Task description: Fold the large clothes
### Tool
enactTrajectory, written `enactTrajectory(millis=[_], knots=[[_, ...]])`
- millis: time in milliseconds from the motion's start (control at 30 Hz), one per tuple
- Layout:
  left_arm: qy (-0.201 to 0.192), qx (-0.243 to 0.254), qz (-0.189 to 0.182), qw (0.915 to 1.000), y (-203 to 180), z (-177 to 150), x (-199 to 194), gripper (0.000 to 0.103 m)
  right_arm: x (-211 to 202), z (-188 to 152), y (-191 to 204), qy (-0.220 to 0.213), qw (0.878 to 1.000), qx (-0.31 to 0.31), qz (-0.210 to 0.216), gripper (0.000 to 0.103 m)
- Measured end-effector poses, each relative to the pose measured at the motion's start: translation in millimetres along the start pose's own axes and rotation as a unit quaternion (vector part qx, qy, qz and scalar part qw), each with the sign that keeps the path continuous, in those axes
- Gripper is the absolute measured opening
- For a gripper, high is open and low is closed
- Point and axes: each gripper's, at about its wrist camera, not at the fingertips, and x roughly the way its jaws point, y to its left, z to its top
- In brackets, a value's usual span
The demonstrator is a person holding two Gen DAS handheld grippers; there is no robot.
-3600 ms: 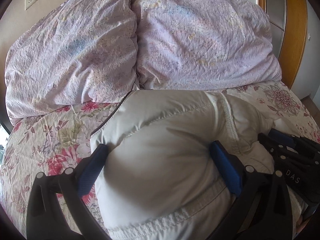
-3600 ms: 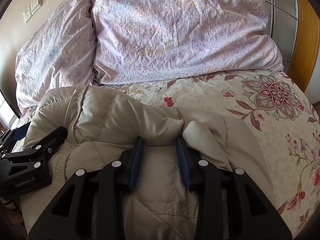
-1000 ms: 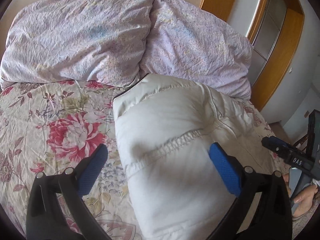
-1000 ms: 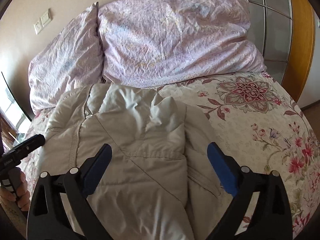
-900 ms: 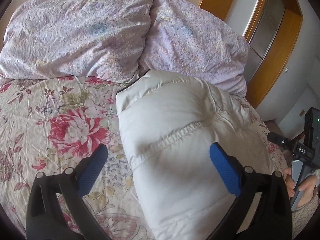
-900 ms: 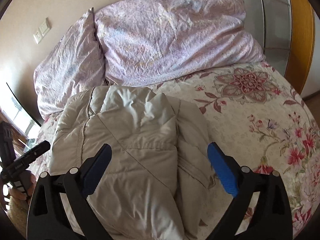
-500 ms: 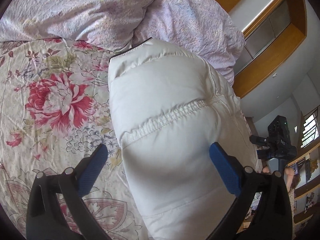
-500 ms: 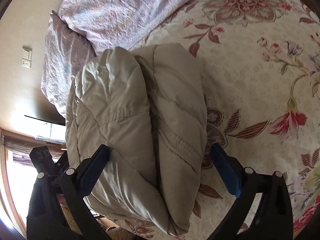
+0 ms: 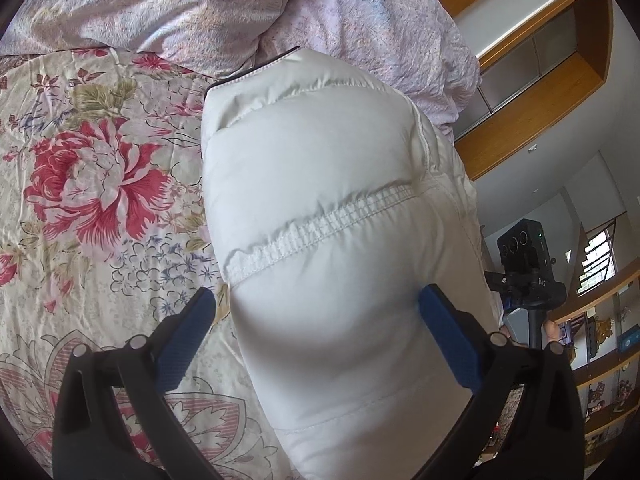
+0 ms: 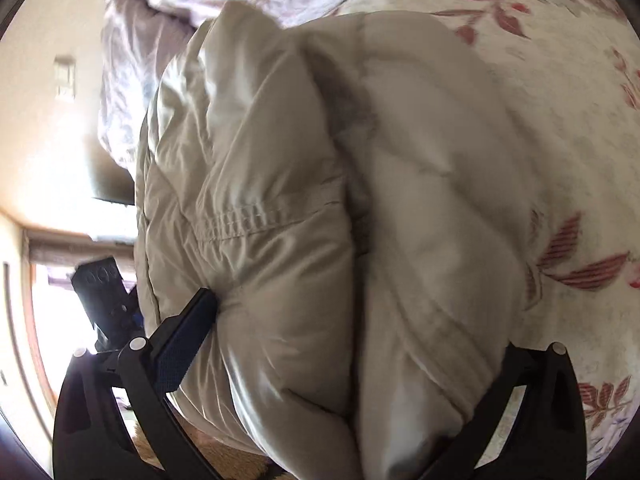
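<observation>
- Left wrist cam sits close above the folded jacket (image 9: 320,216), facing along it toward the pillows (image 9: 168,8).
- Right wrist cam hugs the jacket's other side, rolled sideways, blurry.
- Both views share the jacket.

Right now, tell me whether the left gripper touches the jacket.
Touching. The left wrist view shows the left gripper open, one pad pressed into the jacket.

"DAS" in small white letters on black handheld rig (image 9: 532,276), right edge; nothing else legible.
</observation>
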Motion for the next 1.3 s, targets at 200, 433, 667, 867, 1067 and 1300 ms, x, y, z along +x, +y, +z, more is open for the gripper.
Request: enactTrajectory(millis=[200, 433, 667, 867, 1067, 1300], knots=[[0.005, -0.008, -0.005, 0.9999, 0, 3, 6, 0.101, 5, 1, -3, -0.005, 1.000, 0.020, 0.009, 0.102], [0.014, -0.018, -0.023, 0.9995, 3, 5, 13, 0.101, 9, 0, 2, 0.000, 0.999, 0.009, 0.031, 0.102], [0.007, -0.024, -0.044, 0.9987, 12, 0, 14, 0.101, 7, -2, -6, -0.001, 0.999, -0.009, 0.044, 0.102], [0.007, -0.039, -0.057, 0.9976, 21, -2, 13, 0.101, 9, 3, -2, 0.000, 0.999, -0.006, 0.035, 0.102], [-0.001, -0.052, -0.078, 0.9956, 25, -7, 17, 0.101, 10, -1, -2, -0.005, 0.998, -0.016, 0.054, 0.102], [-0.010, -0.052, -0.102, 0.9934, 21, -9, 18, 0.095, 9, -4, -13, -0.005, 0.997, -0.028, 0.077, 0.102]])
